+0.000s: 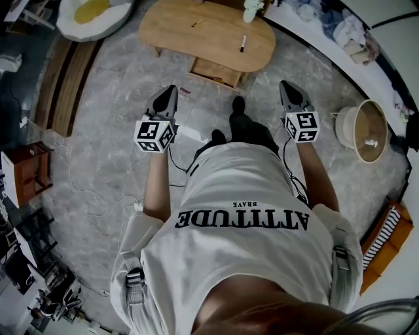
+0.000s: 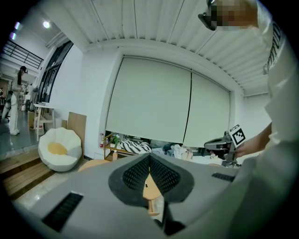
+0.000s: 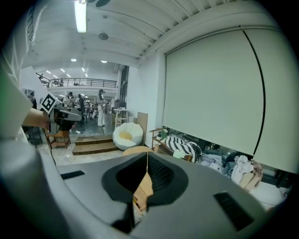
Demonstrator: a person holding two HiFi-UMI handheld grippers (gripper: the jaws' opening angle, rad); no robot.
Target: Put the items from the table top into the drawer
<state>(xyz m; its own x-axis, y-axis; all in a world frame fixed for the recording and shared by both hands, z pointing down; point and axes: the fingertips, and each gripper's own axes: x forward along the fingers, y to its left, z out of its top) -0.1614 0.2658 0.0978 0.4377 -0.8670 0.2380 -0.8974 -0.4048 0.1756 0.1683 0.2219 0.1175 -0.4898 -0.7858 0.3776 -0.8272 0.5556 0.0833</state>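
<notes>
Head view: oval wooden table (image 1: 177,36)

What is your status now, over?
Left gripper shut, empty; right gripper shut, empty. Black marker pen on oval wooden table, untouched. No obstacle seen ahead.

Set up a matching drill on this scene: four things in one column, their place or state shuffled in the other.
1 marker pen
2 drawer
3 left gripper
4 white chair

A shut, empty
B holds a yellow cushion
C on the wooden table
D sticks out below the table

Pairs: 1-C, 2-D, 3-A, 4-B
</notes>
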